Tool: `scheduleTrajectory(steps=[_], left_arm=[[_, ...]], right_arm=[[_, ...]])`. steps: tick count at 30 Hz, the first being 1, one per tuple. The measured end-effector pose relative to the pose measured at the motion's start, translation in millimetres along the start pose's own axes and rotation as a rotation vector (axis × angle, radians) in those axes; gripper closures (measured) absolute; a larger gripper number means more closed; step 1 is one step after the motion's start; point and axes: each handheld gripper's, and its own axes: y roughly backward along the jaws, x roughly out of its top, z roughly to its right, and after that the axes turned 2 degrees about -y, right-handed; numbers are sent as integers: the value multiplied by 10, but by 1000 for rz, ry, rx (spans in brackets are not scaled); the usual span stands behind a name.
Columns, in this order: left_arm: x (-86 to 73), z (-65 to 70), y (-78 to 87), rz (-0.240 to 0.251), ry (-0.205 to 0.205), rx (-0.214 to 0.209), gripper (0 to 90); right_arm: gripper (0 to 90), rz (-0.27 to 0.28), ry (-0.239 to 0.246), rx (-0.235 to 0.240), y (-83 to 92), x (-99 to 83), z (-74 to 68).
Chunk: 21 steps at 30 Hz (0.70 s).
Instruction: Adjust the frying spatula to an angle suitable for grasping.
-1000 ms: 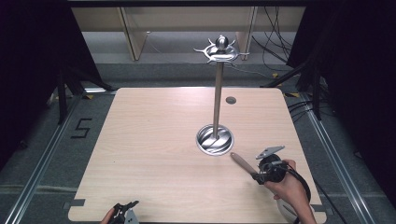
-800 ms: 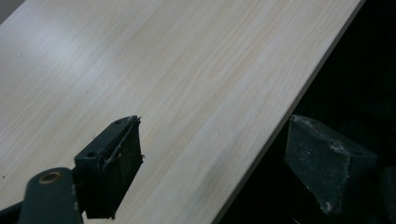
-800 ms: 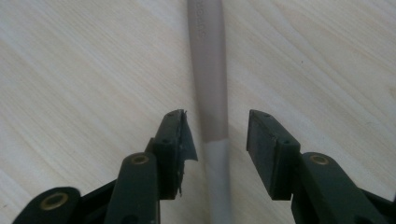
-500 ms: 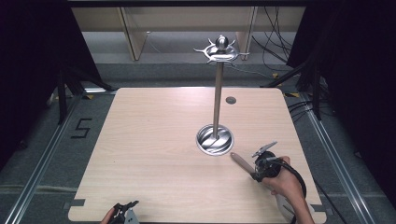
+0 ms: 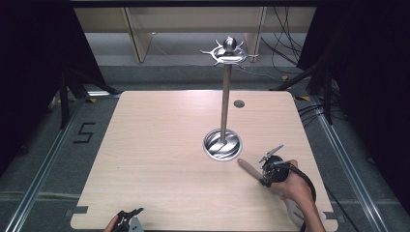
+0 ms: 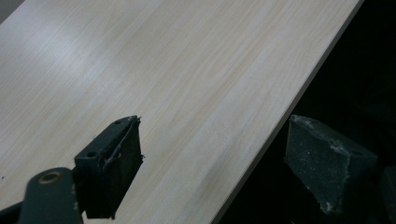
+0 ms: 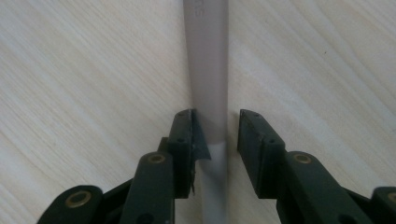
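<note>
As the right gripper (image 7: 215, 135) has been closing, fingers straddling grey handle (image 7: 206, 70), hand lower

Soft overhead light, dark surroundings, slight blur.

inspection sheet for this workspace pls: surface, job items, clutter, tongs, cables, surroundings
surface: pale wooden table, bare apart from the items below.
job's things: grey handle lying flat, near the round base of the metal stand.
clutter: one dark round spot on the far side of the table; nothing else seen.
grippers: right tongs have just been closing around the handle; one pad touches it, a gap shows at the other. Left tongs open, nothing between them, at the table's near edge.
cables: black cable trails from the right tongs; loose cables on the floor behind.
surroundings: black curtains, floor mark "5".
</note>
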Motion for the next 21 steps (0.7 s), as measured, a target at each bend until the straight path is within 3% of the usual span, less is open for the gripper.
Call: scheduleTrajectory(steps=[4, 6, 7, 10, 11, 13, 14, 15, 19, 20, 21], left_arm=[[1, -5, -1, 0, -9, 0, 177], [0, 1, 2, 0, 0, -1, 177], [-2, 9, -14, 15, 14, 15, 176], [-4, 11, -12, 15, 17, 6, 177], [-1, 0, 2, 0, 0, -3, 177], [-3, 11, -20, 17, 17, 18, 177], [-2, 9, -13, 15, 15, 18, 177], [-4, 9, -10, 18, 23, -2, 177], [-3, -6, 8, 7, 8, 0, 177], [-3, -6, 7, 5, 7, -1, 177], [-3, -6, 7, 5, 7, -1, 177]], right_arm=[[678, -4, 10, -4, -13, 14, -11], [701, -27, -15, -3, -7, 22, -43], [726, -19, 28, -6, -11, 32, -29], [743, -46, 52, -26, -9, 62, -77], [743, -46, 52, -26, -9, 62, -77], [745, -62, 68, -52, -9, 74, -124], [746, -67, 108, -66, -9, 83, -132], [746, -67, 108, -66, -9, 83, -132], [747, -48, 123, -70, 27, 74, -171], [747, -14, 106, -71, 78, 70, -162], [747, -14, 106, -71, 78, 70, -162]])
